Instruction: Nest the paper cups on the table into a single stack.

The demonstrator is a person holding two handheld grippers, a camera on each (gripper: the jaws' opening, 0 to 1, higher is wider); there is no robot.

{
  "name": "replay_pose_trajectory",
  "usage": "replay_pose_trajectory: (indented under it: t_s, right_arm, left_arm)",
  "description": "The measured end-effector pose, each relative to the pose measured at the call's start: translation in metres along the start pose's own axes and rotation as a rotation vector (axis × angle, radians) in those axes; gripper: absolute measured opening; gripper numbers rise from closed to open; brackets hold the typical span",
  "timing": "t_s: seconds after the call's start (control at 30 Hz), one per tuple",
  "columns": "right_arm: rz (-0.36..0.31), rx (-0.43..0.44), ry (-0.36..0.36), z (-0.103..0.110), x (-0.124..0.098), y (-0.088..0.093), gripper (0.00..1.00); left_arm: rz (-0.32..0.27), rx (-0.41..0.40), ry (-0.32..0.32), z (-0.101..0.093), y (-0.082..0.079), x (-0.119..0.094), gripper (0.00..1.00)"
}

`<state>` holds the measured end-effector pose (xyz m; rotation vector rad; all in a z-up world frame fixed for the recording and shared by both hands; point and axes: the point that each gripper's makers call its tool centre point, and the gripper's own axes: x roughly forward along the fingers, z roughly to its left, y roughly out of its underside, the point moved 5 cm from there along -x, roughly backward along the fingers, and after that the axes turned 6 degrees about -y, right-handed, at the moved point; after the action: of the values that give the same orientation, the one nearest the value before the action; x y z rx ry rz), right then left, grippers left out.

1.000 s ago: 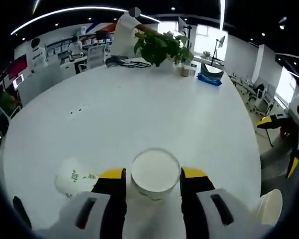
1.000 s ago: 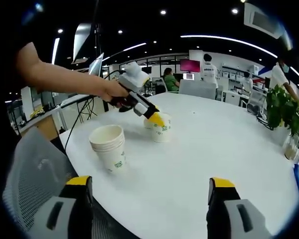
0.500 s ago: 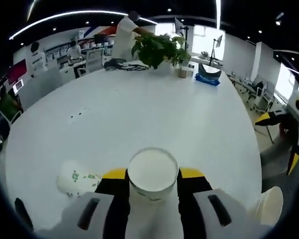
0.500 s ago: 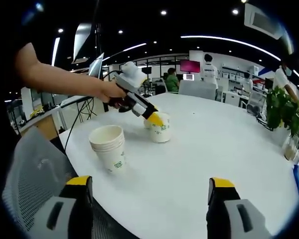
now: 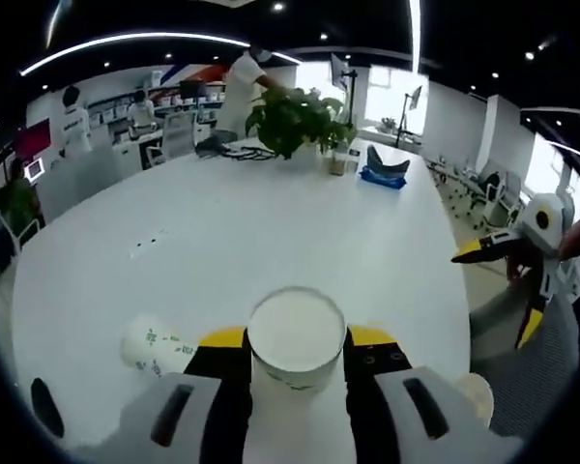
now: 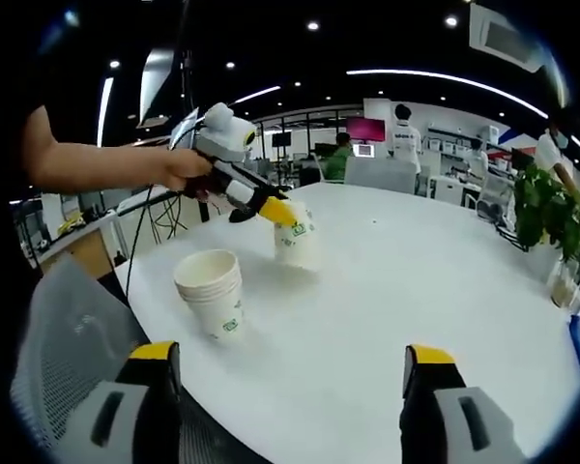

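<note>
In the left gripper view, a fallen cup (image 5: 155, 345) lies on its side on the table (image 5: 271, 222) at about 8 o'clock of the left gripper (image 5: 297, 340). That gripper is clamped on an upright cup (image 5: 297, 331), mouth up, jaws pressing its wall from both sides, probably so it can be carried over and dropped straight into the stack (image 5: 477, 394), whose rim peeks in at 4 o'clock near the table edge. At 3 o'clock the right gripper (image 5: 503, 266) hangs off the table, beyond its edge.

In the right gripper view, the stack (image 6: 213, 293) stands at 9 o'clock, close to the near left edge, with a chair back (image 6: 72, 348) just past it. The held cup (image 6: 294, 236) seems to hang clear of the tabletop at 11 o'clock of centre, beyond the stack. The right gripper's (image 6: 290, 387) jaws stand wide apart, holding nothing. From centre to 3 o'clock the white top is bare, leaving broad room; a plant (image 6: 551, 217) sits at the far right.
</note>
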<state>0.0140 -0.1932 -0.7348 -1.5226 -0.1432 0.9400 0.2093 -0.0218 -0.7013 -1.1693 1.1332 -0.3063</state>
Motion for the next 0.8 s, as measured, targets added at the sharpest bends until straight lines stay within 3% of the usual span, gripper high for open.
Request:
replay_pose_trajectory:
  t_s: [0.07,0.47,0.8]
  right_arm:
    - [-0.007,-0.005,0.001,0.002,-0.004,-0.007,0.95]
    - [-0.092,0.022,-0.072,0.017,0.001,-0.047,0.86]
    - [-0.145,0.043,-0.169,0.031,0.01,-0.068,0.68]
  left_arm:
    - [-0.016,-0.001,0.005,-0.009,-0.007,-0.017,0.35]
    - [-0.084,0.01,0.054,-0.038,-0.023,-0.064,0.35]
    - [-0.13,0.029,0.098,-0.059,-0.034,-0.093,0.35]
